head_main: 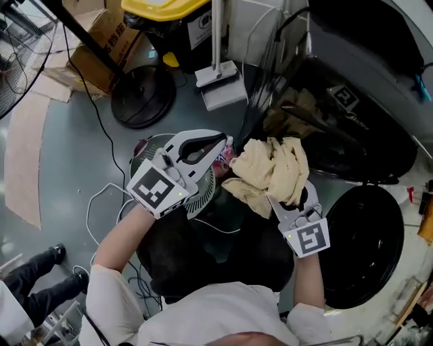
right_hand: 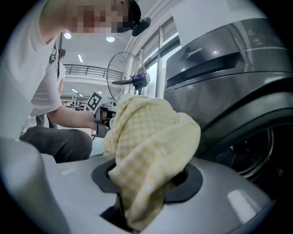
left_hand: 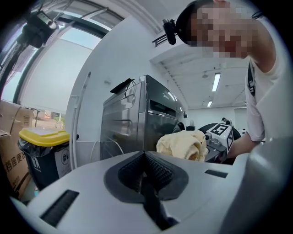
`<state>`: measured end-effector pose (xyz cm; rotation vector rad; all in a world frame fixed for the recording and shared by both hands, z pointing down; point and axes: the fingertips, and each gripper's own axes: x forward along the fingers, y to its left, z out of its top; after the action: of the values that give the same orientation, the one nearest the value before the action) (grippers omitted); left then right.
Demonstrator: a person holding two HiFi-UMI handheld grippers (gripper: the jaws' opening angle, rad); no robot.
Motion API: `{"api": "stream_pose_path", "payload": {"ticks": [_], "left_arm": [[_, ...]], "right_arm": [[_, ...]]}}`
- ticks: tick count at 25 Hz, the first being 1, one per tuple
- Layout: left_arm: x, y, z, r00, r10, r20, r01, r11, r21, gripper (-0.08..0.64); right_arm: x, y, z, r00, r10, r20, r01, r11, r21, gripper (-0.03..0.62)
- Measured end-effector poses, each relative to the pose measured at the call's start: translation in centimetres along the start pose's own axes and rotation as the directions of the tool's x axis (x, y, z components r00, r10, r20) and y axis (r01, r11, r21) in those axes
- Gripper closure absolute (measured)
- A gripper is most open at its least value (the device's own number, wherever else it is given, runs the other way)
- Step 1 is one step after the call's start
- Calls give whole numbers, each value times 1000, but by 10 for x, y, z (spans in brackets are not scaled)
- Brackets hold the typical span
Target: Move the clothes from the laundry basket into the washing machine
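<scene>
A pale yellow checked cloth (head_main: 272, 170) hangs bunched from my right gripper (head_main: 287, 208), whose jaws are shut on it. In the right gripper view the cloth (right_hand: 151, 141) fills the jaws and hides the fingertips of that gripper (right_hand: 145, 185). My left gripper (head_main: 225, 144) is just left of the cloth, above the round laundry basket (head_main: 203, 196). Its jaws (left_hand: 145, 176) are shut, with nothing seen between the pads. The dark washing machine (head_main: 338, 115) stands at upper right with its round door (head_main: 365, 243) swung open. Its drum opening (right_hand: 263, 155) lies right of the cloth.
A yellow-lidded bin (head_main: 166, 12), cardboard boxes (head_main: 101, 40) and a fan's round black base (head_main: 143, 96) stand beyond the basket. Cables trail over the grey floor (head_main: 74, 155). A standing fan (right_hand: 129, 75) shows behind the cloth. The person's knees are close below.
</scene>
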<state>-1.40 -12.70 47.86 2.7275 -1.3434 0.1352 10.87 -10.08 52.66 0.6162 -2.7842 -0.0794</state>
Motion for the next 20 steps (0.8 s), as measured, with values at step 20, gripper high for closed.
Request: {"api": "stream_pose_path", "payload": {"ticks": [20], "left_arm": [[119,-114,-8,947,-321,-8,321,946,40,554]], "right_arm": [[-143,-110,-38,836,-548,-22,548,834,67,382]]}}
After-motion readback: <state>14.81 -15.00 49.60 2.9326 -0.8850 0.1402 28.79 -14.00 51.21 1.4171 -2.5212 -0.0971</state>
